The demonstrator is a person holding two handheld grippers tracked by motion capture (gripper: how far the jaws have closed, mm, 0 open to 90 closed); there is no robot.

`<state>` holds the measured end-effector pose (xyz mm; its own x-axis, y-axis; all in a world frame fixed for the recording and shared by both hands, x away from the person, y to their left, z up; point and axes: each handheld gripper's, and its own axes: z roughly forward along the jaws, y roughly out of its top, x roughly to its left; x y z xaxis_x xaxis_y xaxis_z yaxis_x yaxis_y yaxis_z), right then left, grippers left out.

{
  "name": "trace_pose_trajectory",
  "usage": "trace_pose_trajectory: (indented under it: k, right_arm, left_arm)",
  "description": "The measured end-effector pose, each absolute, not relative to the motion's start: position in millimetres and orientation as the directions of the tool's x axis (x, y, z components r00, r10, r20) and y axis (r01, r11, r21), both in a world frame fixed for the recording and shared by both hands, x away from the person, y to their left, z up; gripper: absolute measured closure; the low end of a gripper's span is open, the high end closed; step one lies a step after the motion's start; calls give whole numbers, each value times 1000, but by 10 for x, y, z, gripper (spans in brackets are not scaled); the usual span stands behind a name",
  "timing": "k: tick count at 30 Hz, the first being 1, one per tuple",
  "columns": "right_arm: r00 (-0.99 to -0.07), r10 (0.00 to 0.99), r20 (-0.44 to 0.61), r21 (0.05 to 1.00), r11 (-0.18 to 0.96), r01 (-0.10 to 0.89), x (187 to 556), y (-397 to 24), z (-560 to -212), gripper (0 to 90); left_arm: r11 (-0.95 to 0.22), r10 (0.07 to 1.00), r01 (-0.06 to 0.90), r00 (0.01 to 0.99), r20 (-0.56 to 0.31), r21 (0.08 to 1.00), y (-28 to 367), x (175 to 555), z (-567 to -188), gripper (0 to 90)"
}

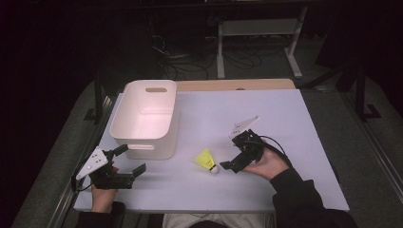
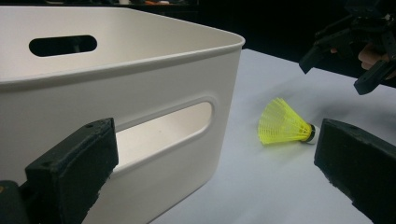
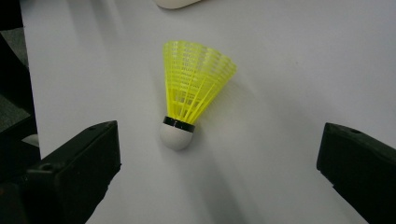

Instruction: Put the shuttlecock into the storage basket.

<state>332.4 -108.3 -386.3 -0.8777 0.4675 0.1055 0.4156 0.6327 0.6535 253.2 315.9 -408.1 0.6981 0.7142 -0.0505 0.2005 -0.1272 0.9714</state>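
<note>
Item: shuttlecock, lying beside the bin. I am lining up my right claw, released; best clenching squarely on its cork.

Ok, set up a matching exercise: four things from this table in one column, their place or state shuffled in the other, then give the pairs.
Things:
1. shuttlecock
2. white bin
3. left gripper
4. right gripper

Places or states:
A. open, by the bin's near handle slot
B. lying on its side on the table, yellow skirt, white cork
C. open, just right of the shuttlecock's cork
D. upright at the table's far left, nothing seen inside

Pairs: 1-B, 2-D, 3-A, 4-C
</note>
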Motion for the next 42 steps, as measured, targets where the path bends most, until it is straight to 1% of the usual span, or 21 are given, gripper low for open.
trace_pose_trajectory:
  k: [10, 42]
  right_arm:
    - [-874, 465, 140, 650, 623, 436, 3330, -1023, -3937, 0]
    - [-884, 445, 142, 607, 667, 433, 3300, -789, -4170, 0]
  left_arm:
    - [-128, 714, 201, 699, -50, 971, 3160, 2530, -4081, 0]
    - [-127, 711, 200, 701, -51, 971, 3159, 2525, -4081, 0]
